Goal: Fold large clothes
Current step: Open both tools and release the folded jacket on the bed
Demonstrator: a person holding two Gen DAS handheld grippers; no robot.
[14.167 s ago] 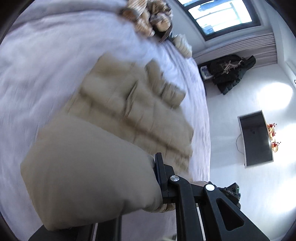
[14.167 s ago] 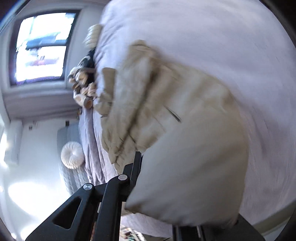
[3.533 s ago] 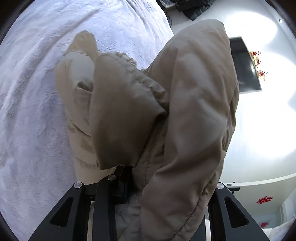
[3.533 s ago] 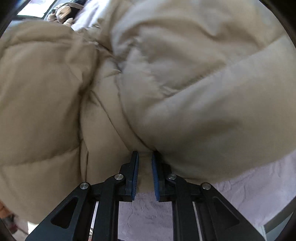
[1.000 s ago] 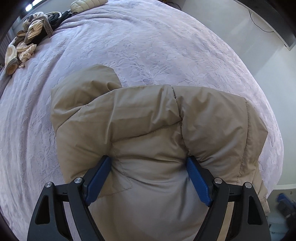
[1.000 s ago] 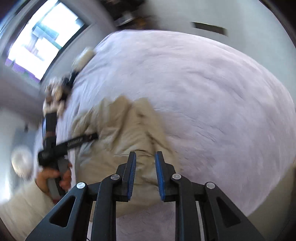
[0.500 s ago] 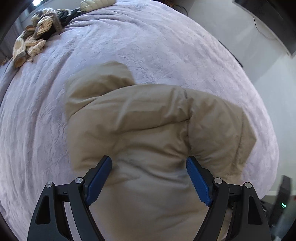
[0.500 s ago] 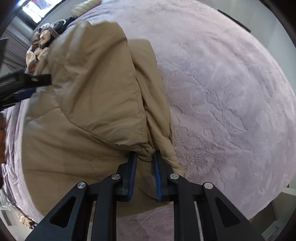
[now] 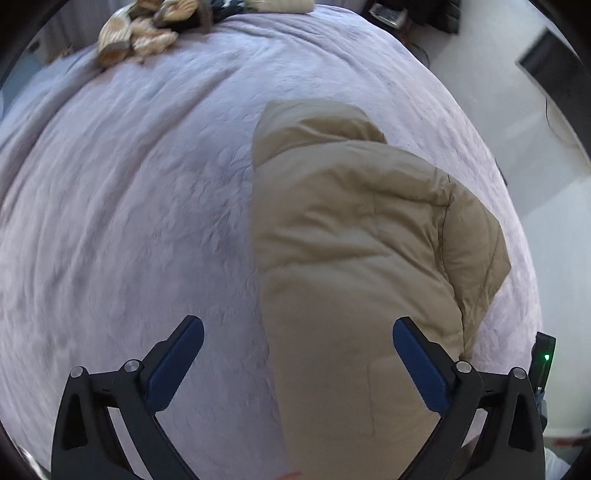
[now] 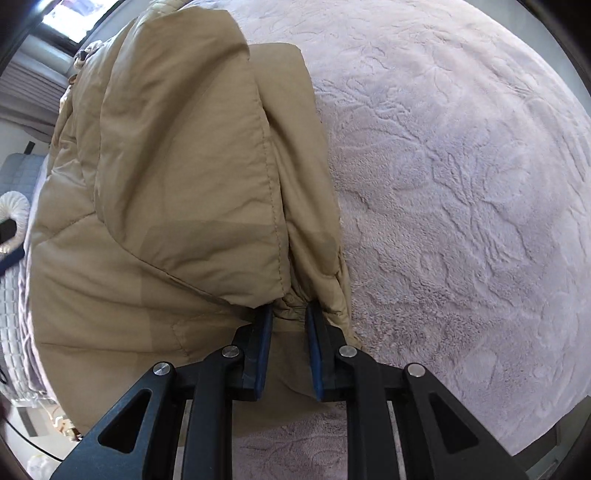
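- One bed point(image 9: 129, 206) fills both views; lavender cover with an embossed pattern, lightly wrinkled.
- Jacket point(image 9: 351, 258): tan, puffy, quilted. Lies folded on the bed, right of centre in the left wrist view, layers stacked, a rounded flap at the far end. Right wrist view: the jacket point(image 10: 166, 166) takes up the left half of the frame, a top layer with a stitched edge folded over the lower layers.
- Clothes pile point(image 9: 147, 26): beige and dark items bunched at the far edge of the bed, well apart from the jacket. Slightly blurred; single pieces cannot be told apart.
- Left gripper point(image 9: 297, 339): jaws spread wide, holding nothing. Blue pads point(image 9: 173, 365) visible on both fingers. Left finger is over bare cover, right finger over the near part of the jacket; contact with the fabric cannot be told.
- Right gripper point(image 10: 289, 317): jaws drawn close together, pinching a gathered bunch of jacket fabric at the near edge of the fold, close to the jacket's right side. Blue pads point(image 10: 264, 347) press the fabric from both sides.
- Window point(image 10: 74, 14): bright, top left corner of the right wrist view, beyond the jacket.
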